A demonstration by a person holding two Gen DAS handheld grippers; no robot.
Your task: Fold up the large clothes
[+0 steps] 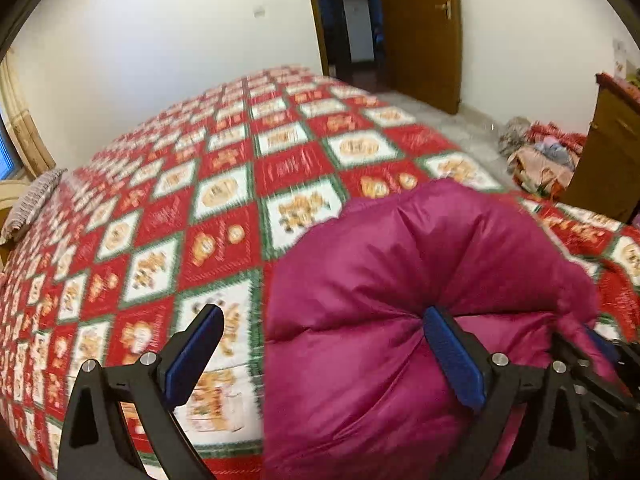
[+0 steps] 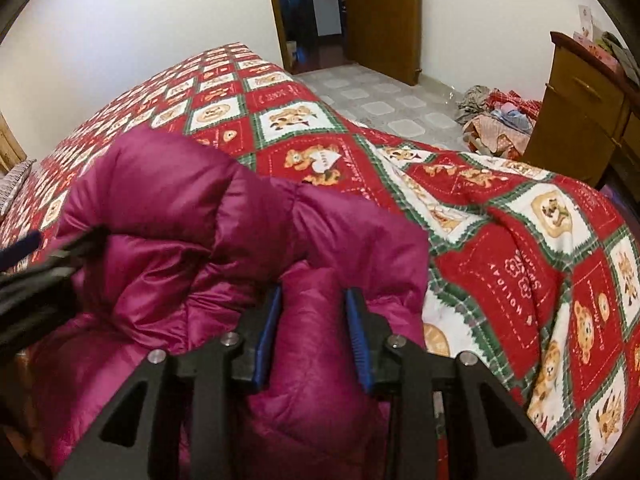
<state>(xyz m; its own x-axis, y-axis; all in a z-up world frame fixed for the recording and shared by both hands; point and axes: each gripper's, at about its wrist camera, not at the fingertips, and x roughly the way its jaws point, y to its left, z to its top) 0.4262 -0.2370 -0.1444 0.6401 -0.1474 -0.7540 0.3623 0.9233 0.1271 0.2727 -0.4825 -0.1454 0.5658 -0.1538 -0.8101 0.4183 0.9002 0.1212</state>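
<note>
A puffy magenta down jacket (image 1: 420, 264) lies bunched near the front edge of a bed. My left gripper (image 1: 324, 356) is open wide. Its left finger hangs over the bedspread, and its right finger (image 1: 452, 356) rests in a crease of the jacket's left side without pinching anything. In the right wrist view, my right gripper (image 2: 314, 332) is shut on a thick fold of the jacket (image 2: 208, 216), with both blue pads pressed into the fabric. The left gripper's (image 2: 28, 264) black frame shows blurred at that view's left edge. The right gripper (image 1: 592, 356) shows at the left wrist view's right edge.
The bed carries a red, white and green checked bedspread (image 1: 168, 216) with bear prints, rumpled at the right (image 2: 520, 248). A patterned pillow (image 1: 32, 200) lies far left. On the tiled floor beyond is a clothes pile (image 2: 496, 120), beside a wooden cabinet (image 2: 580, 108). A wooden door (image 2: 380, 16) stands open.
</note>
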